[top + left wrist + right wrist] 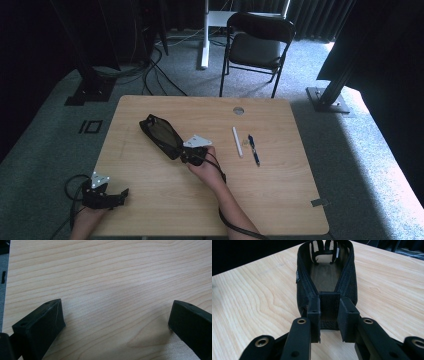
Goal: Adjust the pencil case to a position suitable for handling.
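High view, right hand-held gripper [186, 151]: I hold it near the middle of the table [150, 200], its jaws clamped on the near end of a black pouch [161, 135].
High view, pouch: it stretches away from my right hand-held gripper toward the far left, lying open with its inside facing up.
High view, left hand-held gripper [122, 196]: it sits at the near left edge of the table, well apart from the pouch, jaws pointing right.
High view, pens: a white pen [237, 141] and a blue pen [254, 149] lie side by side to the right of my right hand-held gripper, apart from it, with a small pale bit between them that I cannot make out.
High view, chair [257, 45]: a black folding chair stands on the carpet beyond the far edge of the table.
Left gripper view, left hand-held gripper [116, 316]: its jaws stand wide apart with bare wood between them.
Right gripper view, right hand-held gripper [329, 315]: the two pads [314, 315] press together on a mesh tab at the pouch's end.
Right gripper view, pouch [324, 272]: it runs straight ahead from the jaws, side walls upright, elastic loops at its far end.
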The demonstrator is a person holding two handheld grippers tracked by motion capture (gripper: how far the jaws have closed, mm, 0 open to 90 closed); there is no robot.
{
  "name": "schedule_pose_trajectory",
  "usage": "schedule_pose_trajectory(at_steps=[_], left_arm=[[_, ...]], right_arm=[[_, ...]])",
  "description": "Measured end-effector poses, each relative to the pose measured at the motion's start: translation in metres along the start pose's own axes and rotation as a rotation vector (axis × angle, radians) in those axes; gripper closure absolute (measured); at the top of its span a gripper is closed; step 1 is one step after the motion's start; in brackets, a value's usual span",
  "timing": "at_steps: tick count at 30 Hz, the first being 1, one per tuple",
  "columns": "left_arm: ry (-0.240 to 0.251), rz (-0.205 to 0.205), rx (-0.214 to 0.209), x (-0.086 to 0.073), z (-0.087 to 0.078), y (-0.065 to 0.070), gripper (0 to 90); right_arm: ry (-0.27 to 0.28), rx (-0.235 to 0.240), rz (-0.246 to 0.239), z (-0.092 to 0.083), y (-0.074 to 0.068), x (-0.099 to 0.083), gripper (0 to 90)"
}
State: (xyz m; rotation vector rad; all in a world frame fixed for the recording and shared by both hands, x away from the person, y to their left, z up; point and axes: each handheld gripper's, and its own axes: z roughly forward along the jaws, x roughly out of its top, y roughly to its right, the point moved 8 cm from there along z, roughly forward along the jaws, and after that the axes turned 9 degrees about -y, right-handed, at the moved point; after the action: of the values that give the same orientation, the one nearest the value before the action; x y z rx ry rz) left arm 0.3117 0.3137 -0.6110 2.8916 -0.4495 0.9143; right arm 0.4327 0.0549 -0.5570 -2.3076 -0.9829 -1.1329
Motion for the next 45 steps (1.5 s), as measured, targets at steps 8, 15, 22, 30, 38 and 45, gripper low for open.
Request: schedule_pose_trajectory(at_steps=[8, 15, 22, 30, 38, 45], left_arm=[[0.000, 0.000, 0.000, 0.000, 0.000, 0.000, 0.5], [0.000, 0.000, 0.000, 0.000, 0.000, 0.000, 0.5], [0.000, 0.000, 0.000, 0.000, 0.000, 0.000, 0.5], [0.000, 0.000, 0.000, 0.000, 0.000, 0.000, 0.5], [0.000, 0.000, 0.000, 0.000, 0.000, 0.000, 0.5], [0.000, 0.000, 0.000, 0.000, 0.000, 0.000, 0.5]], right_arm=[[0.000, 0.000, -0.012, -0.013, 0.003, -0.009, 73.6], [-0.003, 0.003, -0.019, -0.027, 0.005, -0.017, 73.7], [-0.012, 0.003, -0.020, -0.040, 0.012, -0.025, 73.6], [-0.016, 0.004, -0.020, -0.053, 0.016, -0.038, 73.6], [-0.016, -0.006, -0.022, -0.073, 0.023, -0.048, 73.6], [-0.023, -0.011, -0.003, -0.089, 0.030, -0.062, 73.6]])
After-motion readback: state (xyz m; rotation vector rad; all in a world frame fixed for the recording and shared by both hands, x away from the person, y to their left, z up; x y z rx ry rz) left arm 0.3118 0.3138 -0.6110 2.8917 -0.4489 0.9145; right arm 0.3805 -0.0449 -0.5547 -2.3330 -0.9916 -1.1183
